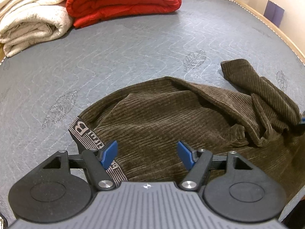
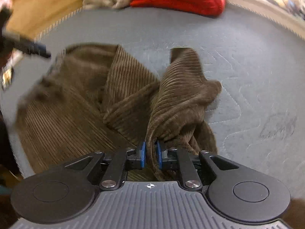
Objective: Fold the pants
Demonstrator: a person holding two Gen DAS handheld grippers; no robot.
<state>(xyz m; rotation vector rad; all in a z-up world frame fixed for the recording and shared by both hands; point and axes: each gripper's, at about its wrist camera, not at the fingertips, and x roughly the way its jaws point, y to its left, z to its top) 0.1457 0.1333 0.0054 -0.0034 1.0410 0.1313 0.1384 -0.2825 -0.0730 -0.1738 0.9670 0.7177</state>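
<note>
Brown corduroy pants (image 1: 171,114) lie rumpled across the lower centre of the left wrist view, on the grey quilted mattress (image 1: 133,43), not yet squared up. Left gripper (image 1: 147,153) is spread wide, holding nothing, w/ one blue finger just over the patterned waistband (image 1: 83,131) at lower left, prob. lined up to take that edge. Right gripper (image 2: 151,153) is pinching a bunched fold of pant leg (image 2: 183,95) at lower centre of its view, likely to lift and straighten it. Red quilt (image 1: 122,0) and cream blanket (image 1: 32,15) sit folded at upper left, well apart from the pants.
</note>
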